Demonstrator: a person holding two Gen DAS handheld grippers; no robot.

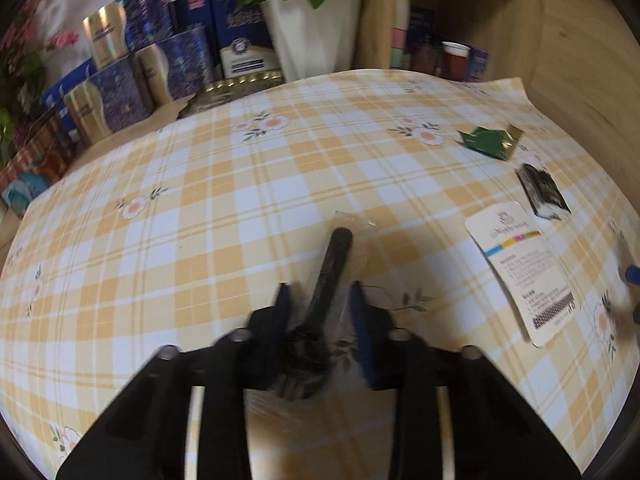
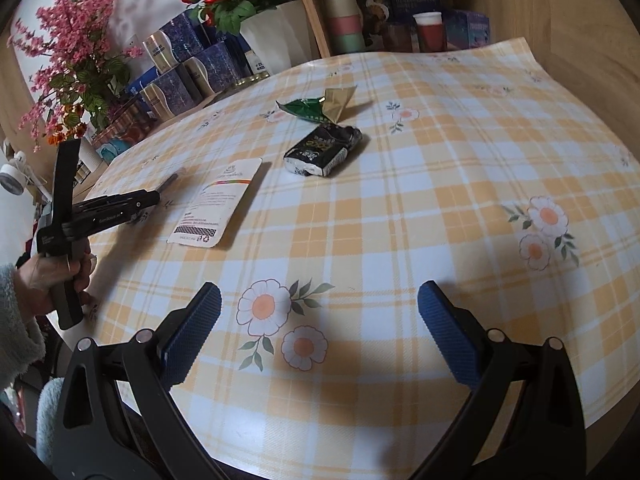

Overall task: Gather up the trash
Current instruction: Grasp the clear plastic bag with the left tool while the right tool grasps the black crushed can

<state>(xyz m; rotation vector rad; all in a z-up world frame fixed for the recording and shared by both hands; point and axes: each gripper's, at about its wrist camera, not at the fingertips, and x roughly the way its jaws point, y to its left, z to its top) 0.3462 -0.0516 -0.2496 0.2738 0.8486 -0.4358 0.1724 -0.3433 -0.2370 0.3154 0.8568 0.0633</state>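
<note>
My left gripper (image 1: pixel 320 300) is closed around a black plastic fork in a clear wrapper (image 1: pixel 332 264), handle pointing away, low over the checked tablecloth (image 1: pixel 200 200). In the right wrist view the left gripper (image 2: pixel 154 196) shows at the far left with the fork's tip (image 2: pixel 170 182) sticking out. My right gripper (image 2: pixel 318 304) is open and empty above the cloth. A white printed card (image 1: pixel 524 268) (image 2: pixel 218 204), a black packet (image 1: pixel 542 190) (image 2: pixel 324 150) and a green-gold wrapper (image 1: pixel 486 140) (image 2: pixel 320 106) lie on the cloth.
Blue and gold boxes (image 1: pixel 132 76) and a white plant pot (image 1: pixel 312 32) stand behind the table. A wooden shelf with stacked cups (image 2: pixel 344 12) and a red cup (image 2: pixel 430 30) is at the back. Pink flowers (image 2: pixel 76 48) stand at the left.
</note>
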